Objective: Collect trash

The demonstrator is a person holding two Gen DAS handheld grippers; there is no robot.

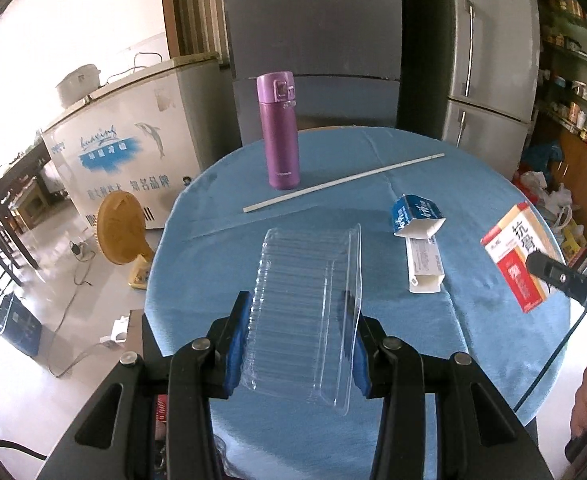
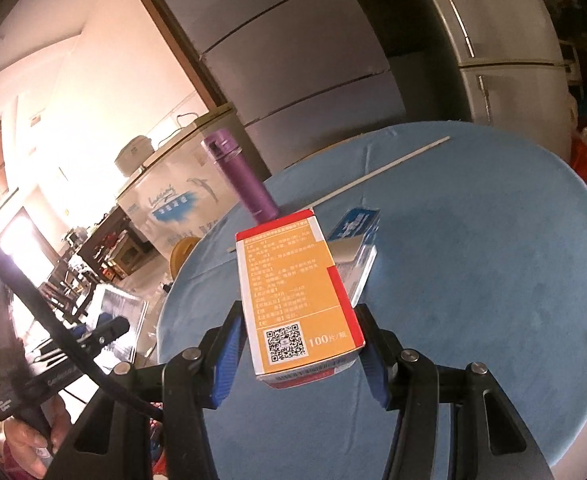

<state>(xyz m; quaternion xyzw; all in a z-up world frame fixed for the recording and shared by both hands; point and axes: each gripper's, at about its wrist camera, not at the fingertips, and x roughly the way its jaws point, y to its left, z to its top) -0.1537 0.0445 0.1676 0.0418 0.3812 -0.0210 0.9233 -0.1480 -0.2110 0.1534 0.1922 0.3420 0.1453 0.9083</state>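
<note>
My left gripper (image 1: 299,344) is shut on a clear plastic clamshell tray (image 1: 309,304) and holds it above the round table with the blue cloth (image 1: 473,320). My right gripper (image 2: 299,348) is shut on an orange and red medicine box (image 2: 293,300), lifted above the table; the box also shows in the left wrist view (image 1: 519,252) at the right. A torn blue and white carton (image 1: 415,216) and a white box (image 1: 425,266) lie on the cloth. A long white stick (image 1: 343,182) lies across the far side.
A purple thermos bottle (image 1: 278,132) stands upright at the table's far left. Grey refrigerators (image 1: 489,60) stand behind the table. A white chest freezer (image 1: 125,148) and a yellow fan (image 1: 119,236) stand to the left on the floor. Shelves (image 1: 573,80) are at the right.
</note>
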